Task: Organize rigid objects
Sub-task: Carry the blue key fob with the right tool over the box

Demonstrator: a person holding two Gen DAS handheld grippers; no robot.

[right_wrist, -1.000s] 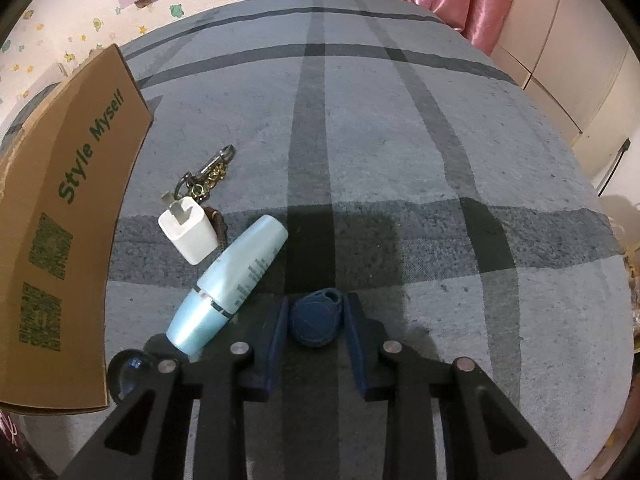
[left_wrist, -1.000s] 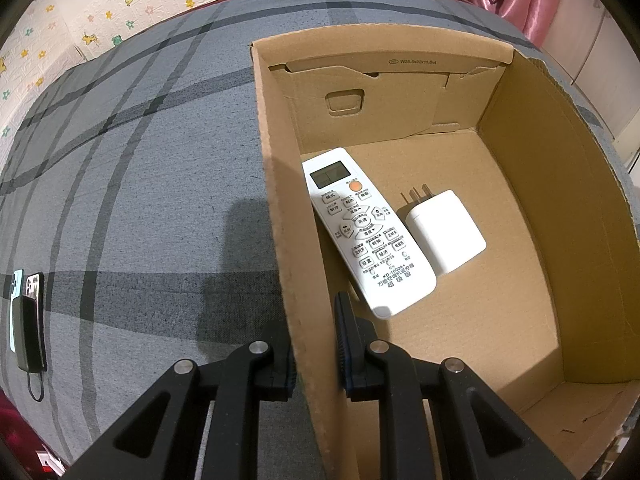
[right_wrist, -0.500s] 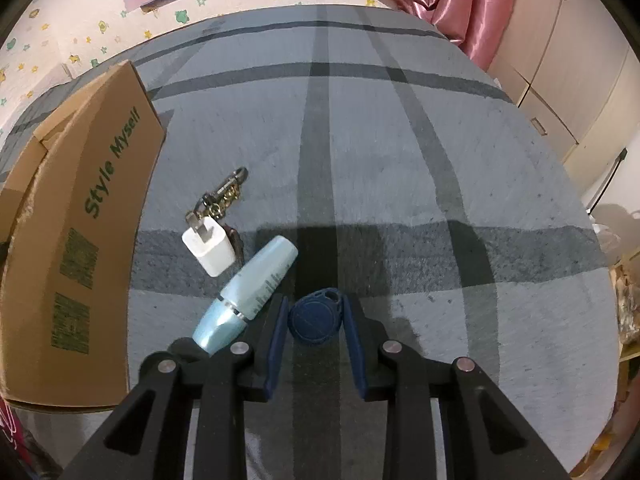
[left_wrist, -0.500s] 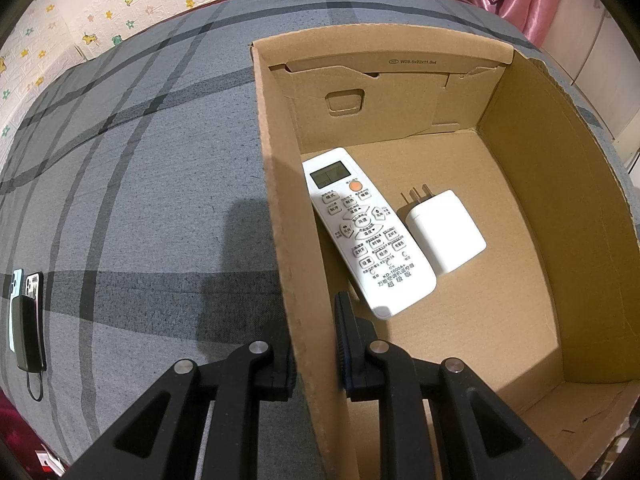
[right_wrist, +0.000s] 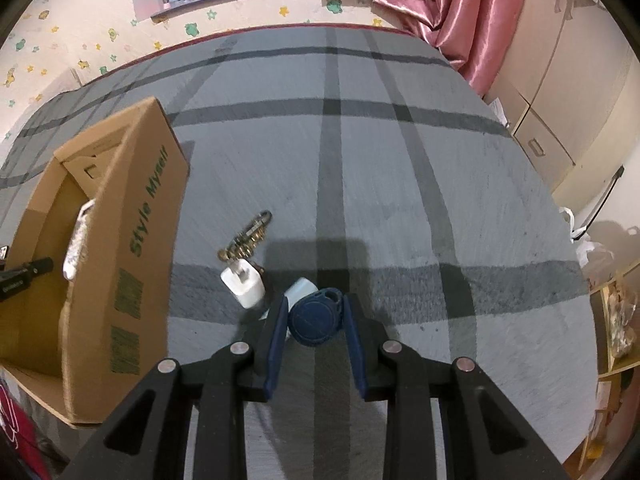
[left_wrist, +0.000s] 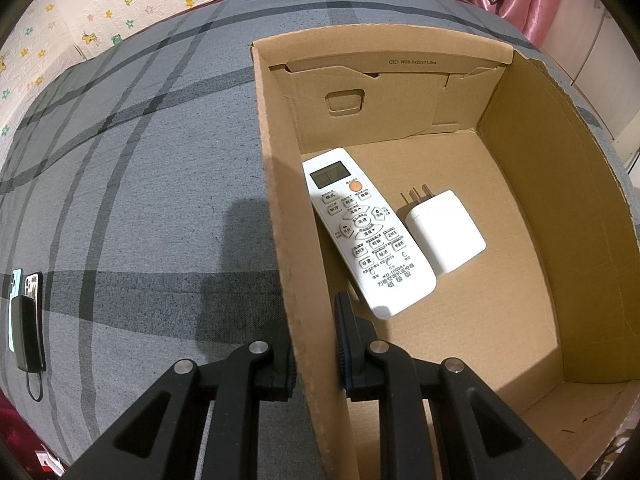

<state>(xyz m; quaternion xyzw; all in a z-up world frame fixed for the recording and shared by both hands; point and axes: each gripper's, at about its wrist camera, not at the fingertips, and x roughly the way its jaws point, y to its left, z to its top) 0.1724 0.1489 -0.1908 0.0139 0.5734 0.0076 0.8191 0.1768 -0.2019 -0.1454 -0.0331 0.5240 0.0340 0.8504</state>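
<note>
While your left gripper (left_wrist: 316, 344) stays clamped on the near wall of the cardboard box (left_wrist: 520, 208), nothing differs in that view from a second ago: jaws nearly shut, one pad outside, one inside, wall between them. Inside, the remote (left_wrist: 366, 232) lies with its long axis running 11 to 5 o'clock, the white charger (left_wrist: 446, 232) just beside it at its 3 o'clock. A phone (left_wrist: 26, 320) sits at the 9 o'clock edge on the grey plaid cover (left_wrist: 140, 200).

Right wrist view: your right gripper (right_wrist: 316, 320) is closed narrow on the blue key fob (right_wrist: 316, 316), pads pressing both flanks. Versus the earlier frames, the fob is clear of the cover and the scene has dropped away. The small plug (right_wrist: 244, 284), key chain (right_wrist: 248, 236) and pale bottle (right_wrist: 300, 290), now mostly hidden behind the fob, lie below at 10 to 11 o'clock.

Key relation: the box opening is at 9 o'clock from the fob, long axis 7 to 1 o'clock. Right hand carries; my read is you traverse left over the printed wall, then lower.
</note>
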